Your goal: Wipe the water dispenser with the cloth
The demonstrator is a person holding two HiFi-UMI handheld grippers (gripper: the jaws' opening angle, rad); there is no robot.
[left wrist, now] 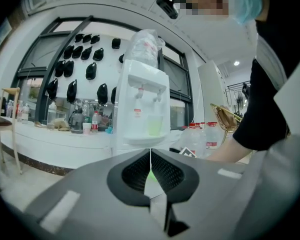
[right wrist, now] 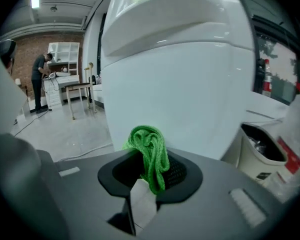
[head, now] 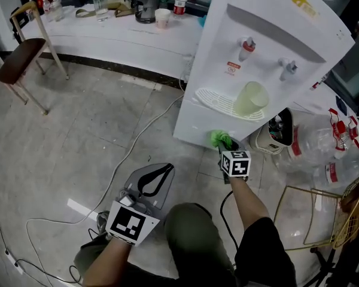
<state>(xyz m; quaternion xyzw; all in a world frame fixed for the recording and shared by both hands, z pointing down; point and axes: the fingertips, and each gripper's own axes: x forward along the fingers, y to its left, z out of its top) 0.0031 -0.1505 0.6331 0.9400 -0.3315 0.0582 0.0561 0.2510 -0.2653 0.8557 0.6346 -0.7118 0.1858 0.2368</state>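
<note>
The white water dispenser point(head: 257, 64) stands on the floor at the upper right of the head view, with two taps and a pale green cup point(head: 251, 98) on its drip tray. My right gripper point(head: 225, 145) is shut on a bunched green cloth point(head: 220, 139) right at the dispenser's lower front panel. In the right gripper view the cloth point(right wrist: 149, 151) sticks up from the shut jaws, close to the white panel point(right wrist: 175, 99). My left gripper point(head: 157, 181) hangs low and away from the dispenser, jaws shut on nothing. The left gripper view shows the dispenser point(left wrist: 142, 109) farther off.
A white cable point(head: 131, 148) trails across the tiled floor left of the dispenser. Large water bottles point(head: 323, 148) and a gold wire rack point(head: 323, 220) stand at the right. A white counter point(head: 113, 31) with bottles runs along the back; a chair point(head: 21, 52) stands at the far left.
</note>
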